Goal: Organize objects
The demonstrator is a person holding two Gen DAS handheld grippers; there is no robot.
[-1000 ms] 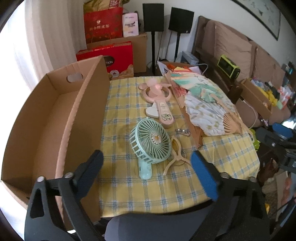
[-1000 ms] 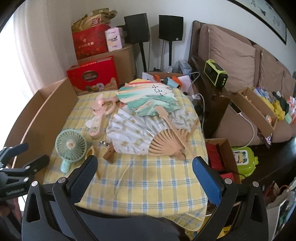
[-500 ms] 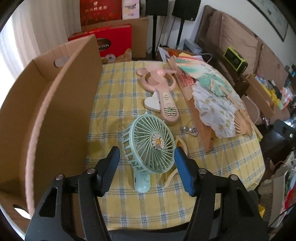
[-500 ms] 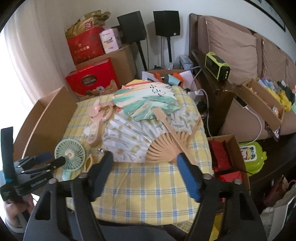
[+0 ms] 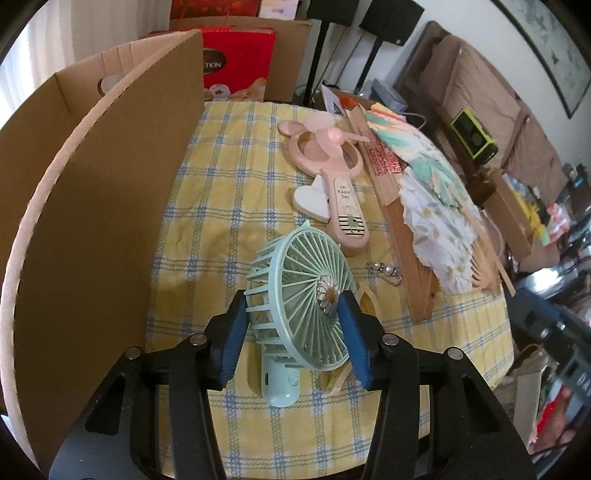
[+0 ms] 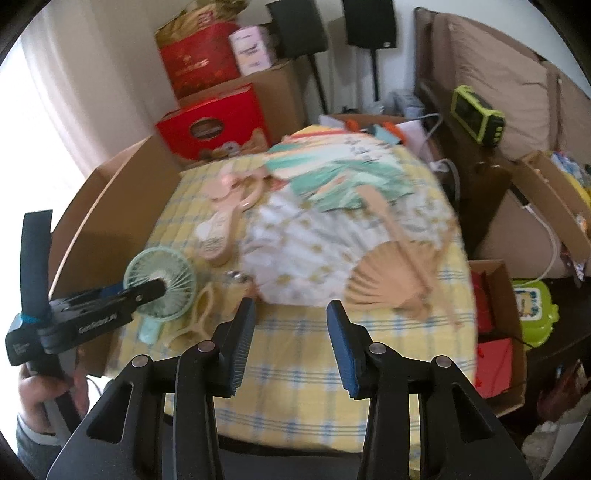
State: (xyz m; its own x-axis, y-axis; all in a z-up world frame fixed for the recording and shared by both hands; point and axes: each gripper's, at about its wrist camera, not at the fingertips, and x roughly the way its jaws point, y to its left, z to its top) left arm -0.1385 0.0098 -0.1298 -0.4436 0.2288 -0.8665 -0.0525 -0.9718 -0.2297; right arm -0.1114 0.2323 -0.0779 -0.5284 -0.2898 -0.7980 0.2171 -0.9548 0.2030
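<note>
Down at the near tabletop [image 5: 229, 206] edge, our left gripper [image 5: 291, 332] has dropped in since a second ago, jaws just closing around the mint fan [image 5: 306, 295], pads touching its head. Our right gripper [image 6: 291, 332] has narrowed too, empty, with the paper fan [image 6: 317, 254] beyond.

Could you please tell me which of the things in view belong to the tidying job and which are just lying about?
Belonging to the job:
- green fan, between the left hand-held gripper pads
- pink fan
- paper folding fans
- cardboard box

Just lying about:
- red gift box
- speakers
- sofa cushions
</note>
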